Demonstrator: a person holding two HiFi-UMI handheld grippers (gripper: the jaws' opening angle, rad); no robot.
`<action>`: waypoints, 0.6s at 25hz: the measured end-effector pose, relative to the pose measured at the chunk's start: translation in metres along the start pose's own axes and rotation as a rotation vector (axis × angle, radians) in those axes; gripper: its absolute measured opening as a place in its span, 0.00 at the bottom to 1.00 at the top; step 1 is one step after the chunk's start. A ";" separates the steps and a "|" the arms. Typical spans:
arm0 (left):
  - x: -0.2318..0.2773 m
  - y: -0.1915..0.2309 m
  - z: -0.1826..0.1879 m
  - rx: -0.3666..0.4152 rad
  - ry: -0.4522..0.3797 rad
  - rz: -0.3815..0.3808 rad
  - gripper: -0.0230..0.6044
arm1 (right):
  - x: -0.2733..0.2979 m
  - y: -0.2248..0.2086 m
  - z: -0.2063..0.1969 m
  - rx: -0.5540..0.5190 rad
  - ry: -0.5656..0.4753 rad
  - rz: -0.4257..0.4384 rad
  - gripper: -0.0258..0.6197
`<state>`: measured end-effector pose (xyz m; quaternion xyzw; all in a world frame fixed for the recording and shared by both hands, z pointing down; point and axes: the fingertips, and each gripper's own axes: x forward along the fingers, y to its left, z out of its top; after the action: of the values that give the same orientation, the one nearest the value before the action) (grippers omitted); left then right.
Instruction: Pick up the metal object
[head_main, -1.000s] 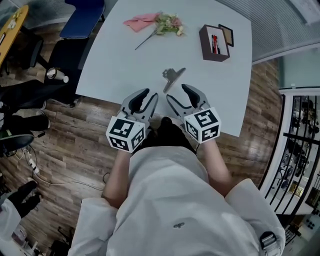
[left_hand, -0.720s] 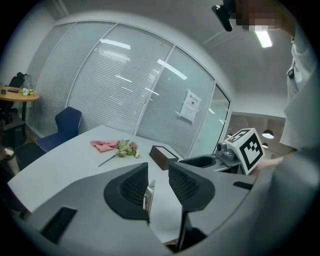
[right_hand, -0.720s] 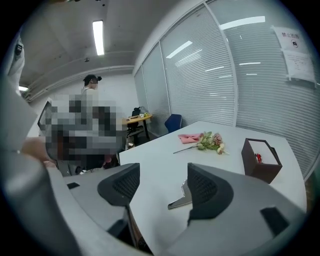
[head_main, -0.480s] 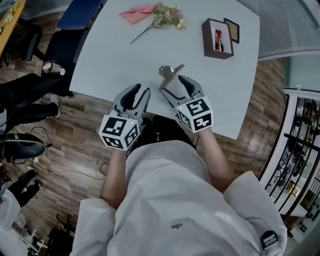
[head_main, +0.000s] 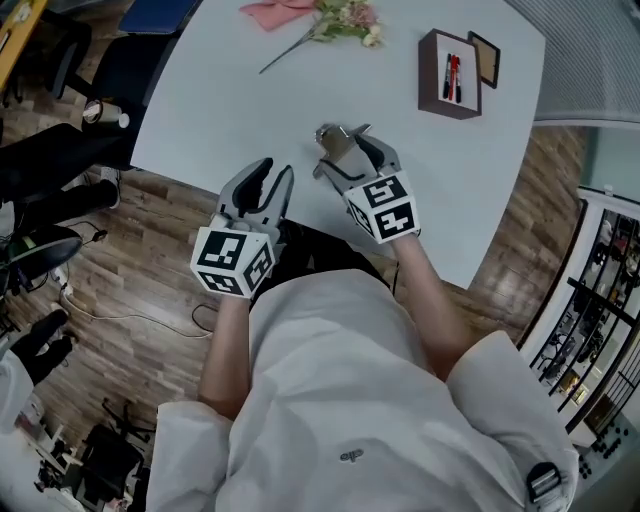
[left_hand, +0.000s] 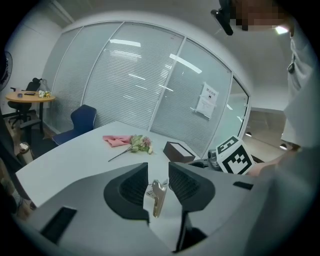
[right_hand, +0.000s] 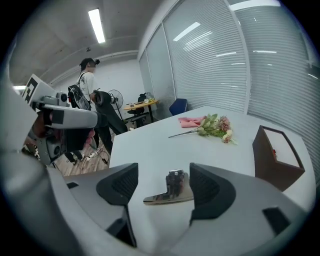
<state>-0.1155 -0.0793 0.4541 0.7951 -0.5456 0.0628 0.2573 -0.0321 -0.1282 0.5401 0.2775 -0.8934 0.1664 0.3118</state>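
Near the front edge of the white table (head_main: 240, 90) lies the metal object (head_main: 332, 138), flat and not yet gripped; the right gripper (head_main: 344, 155) is at it, its jaws, which have just been opening, spread wide with the piece between them and no pad pressing on it; the left gripper (head_main: 275, 172) hangs just beside, jaws a little apart and empty. By my judgement the reach is all but made and the grasp is not; next the right jaws must settle low round the thin metal, then close squarely.

Wood plank floor (head_main: 140, 290), white table (head_main: 230, 110), blue chair (left_hand: 82, 119), blinds behind glass wall (left_hand: 130, 85), ceiling strip light (right_hand: 96, 25).
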 end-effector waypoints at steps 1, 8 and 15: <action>0.001 0.000 -0.002 -0.002 0.003 0.006 0.23 | 0.004 -0.001 -0.003 -0.003 0.009 0.006 0.52; 0.006 0.003 -0.010 -0.017 -0.007 0.069 0.23 | 0.030 -0.009 -0.021 -0.045 0.063 0.026 0.52; 0.012 0.001 -0.013 -0.014 -0.005 0.066 0.23 | 0.055 -0.019 -0.033 -0.068 0.111 0.031 0.52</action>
<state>-0.1090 -0.0833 0.4698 0.7750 -0.5726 0.0656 0.2592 -0.0406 -0.1490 0.6031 0.2433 -0.8840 0.1556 0.3676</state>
